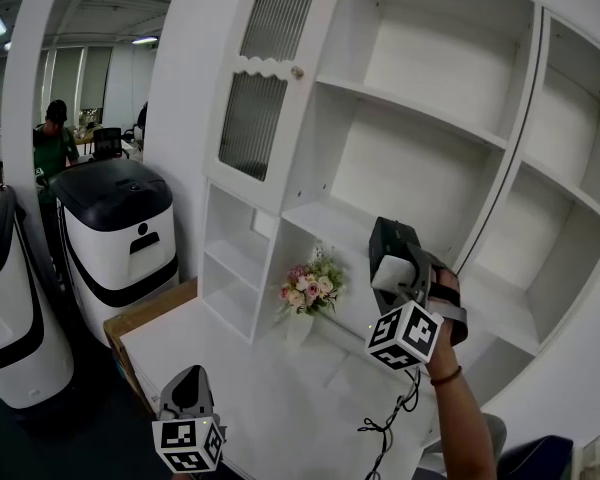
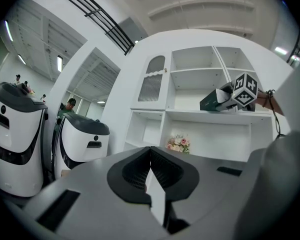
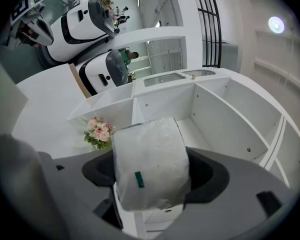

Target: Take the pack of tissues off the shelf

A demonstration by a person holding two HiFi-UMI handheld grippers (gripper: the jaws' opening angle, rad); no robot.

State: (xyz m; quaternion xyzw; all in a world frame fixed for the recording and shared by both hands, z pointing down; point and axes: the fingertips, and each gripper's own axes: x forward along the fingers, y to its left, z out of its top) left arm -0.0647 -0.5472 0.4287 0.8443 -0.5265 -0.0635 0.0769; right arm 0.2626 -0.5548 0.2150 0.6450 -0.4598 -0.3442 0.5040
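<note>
Right gripper (image 3: 151,176) first: its dark fingers (image 3: 206,173) are spread wide and clamped on either side of a soft pack of tissues in crinkled white wrapping (image 3: 149,164), which fills the whole gap between them. A small green mark shows on the pack's near face. The pack sits in that grip, up in the air in front of the white open shelf unit (image 1: 430,158), close to the board above the flower compartment. Whether it touches that board can't be told.

From the head view, a person's hand (image 1: 446,303) with a band at the wrist carries the right gripper. A black cable (image 1: 390,423) trails down below it.

Over to the left gripper (image 2: 150,166): its fingers (image 2: 135,171) are pressed together, tip to tip, with nothing between them. It hangs low at the front left, over the near edge of the white surface (image 1: 280,408), well apart from the right one.

A small bouquet of pink and white flowers (image 1: 310,290) stands in the lower compartment, left of the held pack. Higher up there's an arched cabinet door with ribbed glass (image 1: 265,78). Off to the left stand two rounded white-and-black machines (image 1: 120,228).
</note>
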